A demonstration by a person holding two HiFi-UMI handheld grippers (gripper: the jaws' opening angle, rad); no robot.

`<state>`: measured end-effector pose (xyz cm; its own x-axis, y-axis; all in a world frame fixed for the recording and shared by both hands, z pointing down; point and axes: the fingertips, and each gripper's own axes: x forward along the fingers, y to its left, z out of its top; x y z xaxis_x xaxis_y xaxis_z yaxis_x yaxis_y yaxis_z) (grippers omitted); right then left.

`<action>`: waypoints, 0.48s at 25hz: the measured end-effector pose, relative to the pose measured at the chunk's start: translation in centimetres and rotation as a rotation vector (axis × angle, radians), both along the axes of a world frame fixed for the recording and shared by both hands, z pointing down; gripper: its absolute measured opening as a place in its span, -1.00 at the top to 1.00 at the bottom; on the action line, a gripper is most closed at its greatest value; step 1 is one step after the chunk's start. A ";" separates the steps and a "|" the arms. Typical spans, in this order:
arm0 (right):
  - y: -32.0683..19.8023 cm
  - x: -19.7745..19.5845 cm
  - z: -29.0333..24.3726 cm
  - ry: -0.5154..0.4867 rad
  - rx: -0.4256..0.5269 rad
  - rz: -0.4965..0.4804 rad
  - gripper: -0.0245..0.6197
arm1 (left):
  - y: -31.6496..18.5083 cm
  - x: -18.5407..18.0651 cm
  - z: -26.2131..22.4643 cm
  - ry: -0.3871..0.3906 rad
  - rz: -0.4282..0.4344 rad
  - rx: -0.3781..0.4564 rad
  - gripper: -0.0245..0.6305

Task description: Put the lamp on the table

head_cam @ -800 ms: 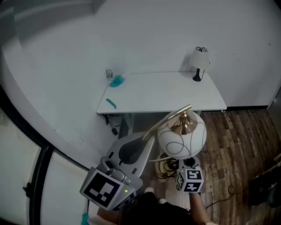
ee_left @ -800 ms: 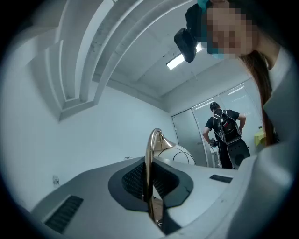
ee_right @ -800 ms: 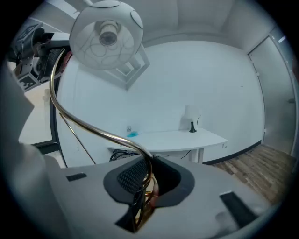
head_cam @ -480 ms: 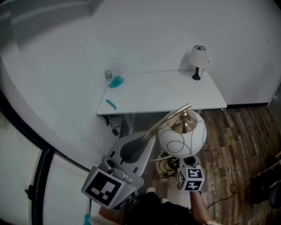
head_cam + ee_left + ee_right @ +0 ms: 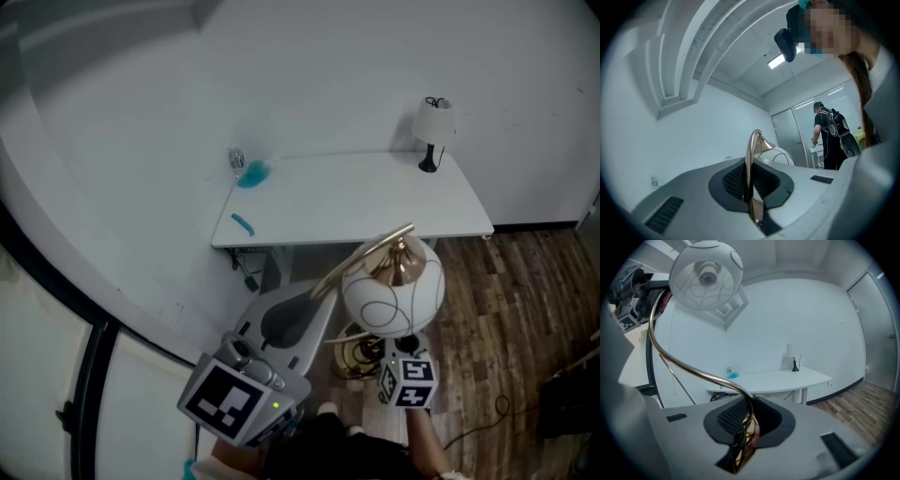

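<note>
The fingers (image 5: pixel 684 192) of your left gripper (image 5: pixel 749 186) were clamped on the lamp's brass stem (image 5: pixel 751 154), which ran up out of the pads and bent over just ahead toward the globe (image 5: pixel 776 157). The fingers (image 5: pixel 679 437) of your right gripper (image 5: pixel 745 425) were likewise closed on the stem lower down, near the base. From there it swept away to their left and up to the globe overhead.

Over the last moment very little had changed. Both grips stayed as they were and the lamp (image 5: pixel 392 293) hung in the same spot between your grippers. Only the desk (image 5: pixel 356 202) had drifted slightly across the head view. I judged the carry barely advanced: the lamp was still in the air, well short of the desk ahead of both sets of fingers, over the wooden floor (image 5: pixel 525 300).

The lamp stood roughly upright, with its long axis near vertical, base low and globe opening facing down. A small lamp (image 5: pixel 432 127) occupied the desk's far corner, well beyond the fingers.
</note>
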<state>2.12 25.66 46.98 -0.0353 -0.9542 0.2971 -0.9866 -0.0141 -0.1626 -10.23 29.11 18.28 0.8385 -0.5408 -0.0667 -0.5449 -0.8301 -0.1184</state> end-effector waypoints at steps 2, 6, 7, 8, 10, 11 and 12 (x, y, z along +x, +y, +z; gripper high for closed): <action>-0.6 -0.3 0.1 0.000 0.000 0.001 0.77 | -0.7 -0.3 0.1 0.000 0.002 -0.002 0.91; -1.8 -1.0 0.3 -0.002 -0.002 0.005 0.77 | -2.0 -0.9 0.1 0.002 0.009 0.003 0.91; -2.2 -1.2 0.4 -0.002 -0.003 0.007 0.77 | -2.4 -1.1 0.2 0.000 0.010 0.003 0.91; -2.5 -1.3 0.4 -0.001 -0.005 0.009 0.77 | -2.8 -1.2 0.3 -0.001 0.012 0.002 0.91; -3.3 -1.6 0.6 0.000 -0.007 0.012 0.77 | -3.7 -1.6 0.4 -0.002 0.014 -0.002 0.91; -3.7 -1.7 0.6 0.000 -0.008 0.013 0.77 | -4.1 -1.7 0.5 -0.004 0.015 -0.004 0.91; -4.1 -1.8 0.6 0.000 -0.008 0.014 0.77 | -4.5 -1.7 0.6 -0.005 0.017 -0.004 0.91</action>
